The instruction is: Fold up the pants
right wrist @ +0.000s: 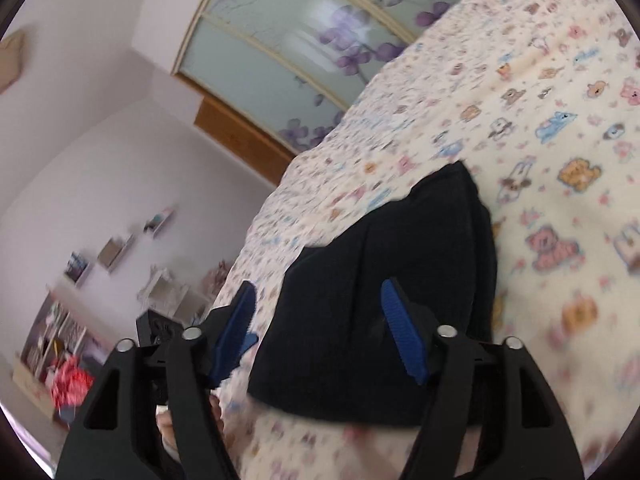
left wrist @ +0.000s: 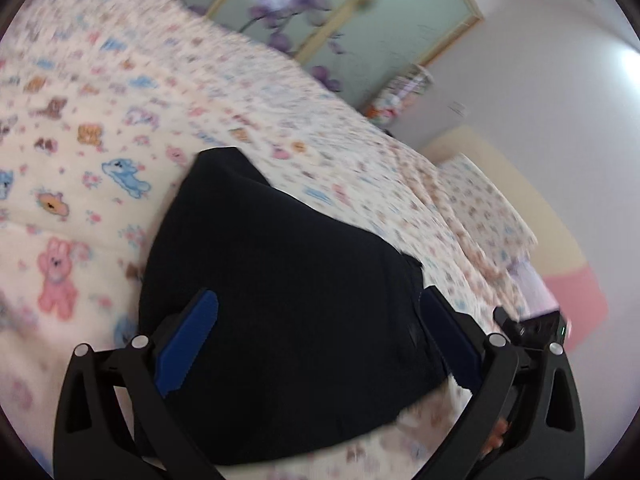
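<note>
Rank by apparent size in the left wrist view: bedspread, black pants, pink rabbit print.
1. bedspread, filling most of the frame.
2. black pants, though nearness to the camera enlarges them.
3. pink rabbit print.

The pants (left wrist: 280, 304) are black all over, plain, with no print showing. They lie on a cream bedspread (left wrist: 100, 128) printed with small cartoon animals in pink, light blue and tan-orange among tiny pink flowers. Each gripper, left gripper (left wrist: 320, 328) and right gripper (right wrist: 320, 320), has a black frame with bright blue finger pads (left wrist: 188, 344). Beyond the far edge of the bed, pale green glass panels (right wrist: 280, 52) carry purple flowers inside light wooden frames, next to white walls (right wrist: 100, 168).
</note>
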Available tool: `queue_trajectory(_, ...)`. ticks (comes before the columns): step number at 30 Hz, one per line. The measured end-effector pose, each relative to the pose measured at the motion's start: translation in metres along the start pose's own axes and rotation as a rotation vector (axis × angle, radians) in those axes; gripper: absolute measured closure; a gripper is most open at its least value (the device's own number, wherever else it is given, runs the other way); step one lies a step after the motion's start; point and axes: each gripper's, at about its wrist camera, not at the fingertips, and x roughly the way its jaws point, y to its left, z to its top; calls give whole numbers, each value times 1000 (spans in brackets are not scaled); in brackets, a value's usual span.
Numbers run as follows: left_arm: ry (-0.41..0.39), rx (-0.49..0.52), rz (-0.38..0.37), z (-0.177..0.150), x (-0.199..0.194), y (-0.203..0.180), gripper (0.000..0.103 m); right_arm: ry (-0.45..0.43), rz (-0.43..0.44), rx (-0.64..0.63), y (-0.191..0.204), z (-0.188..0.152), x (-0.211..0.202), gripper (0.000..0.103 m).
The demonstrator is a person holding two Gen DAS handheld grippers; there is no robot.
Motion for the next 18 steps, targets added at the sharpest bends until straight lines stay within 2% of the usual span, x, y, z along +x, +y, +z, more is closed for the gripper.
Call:
queue_trajectory(2, 23, 31, 9, -14, 2, -3, 2, 22, 1, 11, 0, -10, -3, 24)
queue_trajectory(4, 57, 12, 41, -23, 10, 6, 2, 60, -25, 44, -11, -19, 2, 23)
queue_trajectory(8, 10, 9, 45, -34, 16, 18, 2, 59, -9, 51, -28, -31, 11, 24)
queue_trajectory(12, 20, 66, 113, -34, 19, 6, 2, 54, -13, 32, -25, -29, 9, 24)
queue_trajectory(13, 29, 84, 150, -35, 15, -1, 2, 55, -15, 42, -24, -28, 7, 24)
queue_trajectory(14, 24, 96, 182, -38, 7, -7, 2, 50, -53, 41, -17, -28, 0, 21)
queue_trajectory(15, 12, 108, 199, -41, 0, -11, 2, 30, -94, 10, -6, -30, -9, 9)
queue_trajectory(16, -14, 140, 225, -48, -12, -18, 2, -12, -137, -63, 11, -34, -24, 3)
queue_trajectory(18, -61, 237, 286, -66, -37, -37, 2, -75, -159, -183, 36, -48, -42, 1)
